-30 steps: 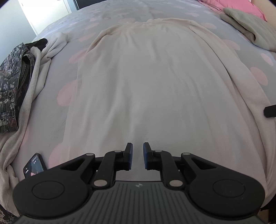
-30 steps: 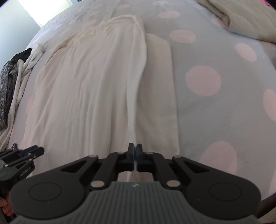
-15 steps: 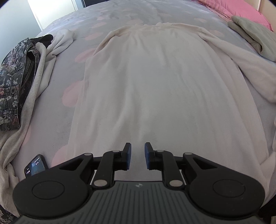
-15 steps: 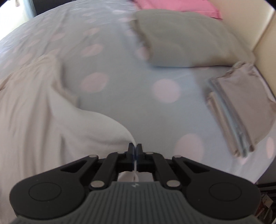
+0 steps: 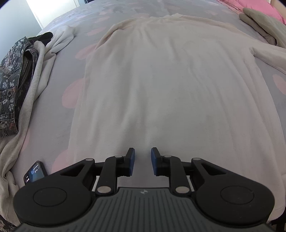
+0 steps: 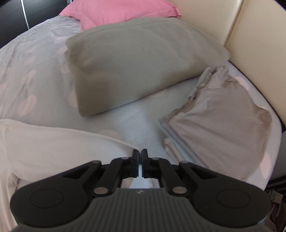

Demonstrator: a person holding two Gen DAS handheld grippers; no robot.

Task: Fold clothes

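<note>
The cream long-sleeved top point(image 5: 171, 85) is lying flat across the polka-dot bedsheet point(image 5: 59, 92), filling the centre of the left wrist view, collar toward the top of the frame and hem at the bottom. One sleeve is stretching off toward the right edge of that frame. The left gripper point(image 5: 142, 161) is hovering over the hem at lower centre with its jaws parted; they have just been opening, and nothing is sitting between them.

In the right wrist view, the right gripper point(image 6: 140, 160) is sitting at lower centre with only a narrow slit between its jaws; they have just been opening. The sleeve end point(image 6: 71, 148) of the top is lying at lower left of that frame, its tip reaching just beside the left jaw. Whether any cloth is remaining between the pads cannot be told.

A grey-green pillow point(image 6: 135, 66) is occupying the upper centre of the right wrist view, with a pink pillow point(image 6: 121, 9) behind it at the top edge. A folded stack of clothes point(image 6: 219, 125) is resting at centre right, beside the cream headboard point(image 6: 259, 35).

At the left edge of the left wrist view, a floral denim garment point(image 5: 12, 85) and another cream garment point(image 5: 35, 80) are lying bunched together. A phone point(image 5: 34, 174) is lying at lower left.
</note>
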